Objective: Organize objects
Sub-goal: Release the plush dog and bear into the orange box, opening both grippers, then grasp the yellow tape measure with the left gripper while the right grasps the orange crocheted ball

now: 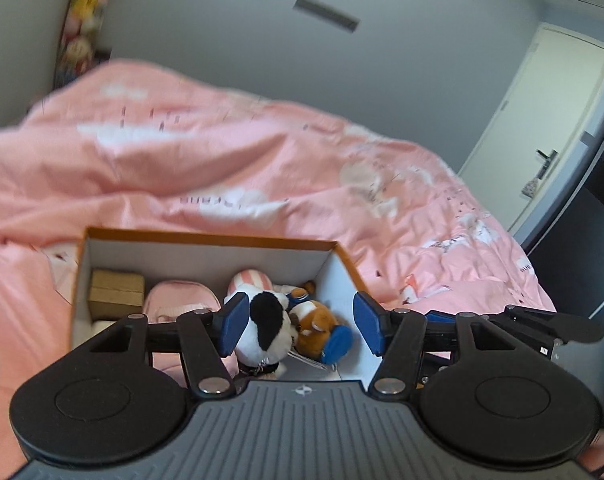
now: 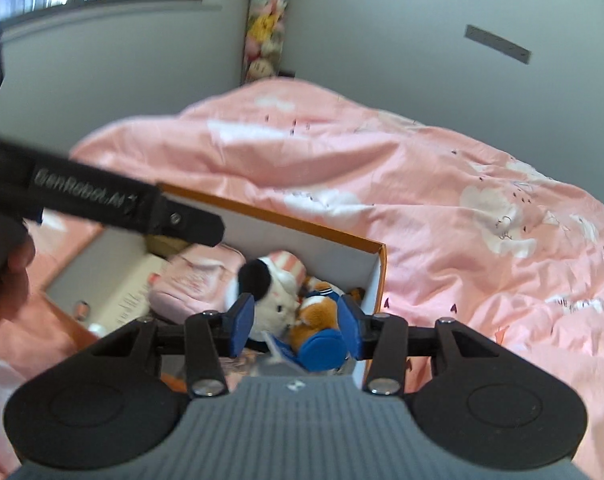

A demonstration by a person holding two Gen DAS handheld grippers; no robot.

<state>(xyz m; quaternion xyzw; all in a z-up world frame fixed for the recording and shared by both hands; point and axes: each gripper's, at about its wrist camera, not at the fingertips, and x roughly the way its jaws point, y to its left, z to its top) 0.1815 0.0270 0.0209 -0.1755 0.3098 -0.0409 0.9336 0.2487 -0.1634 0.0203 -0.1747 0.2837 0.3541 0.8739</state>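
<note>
In the box point(image 1: 205, 240) on the bed point(image 1: 261, 152) we see the toys point(image 1: 285, 320) already packed, both the left gripper point(image 1: 302, 326) and right gripper point(image 2: 295, 330) open and empty above them, so we reckon we're nearly done.

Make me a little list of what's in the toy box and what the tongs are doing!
box: orange-edged box, white inside, on the pink blanket
toys inside: black-and-white plush, brown plush in blue, striped pink plush
also inside: pink pouch, brown blocks
left tongs: open, above the plushes
right tongs: open, above the plushes
</note>
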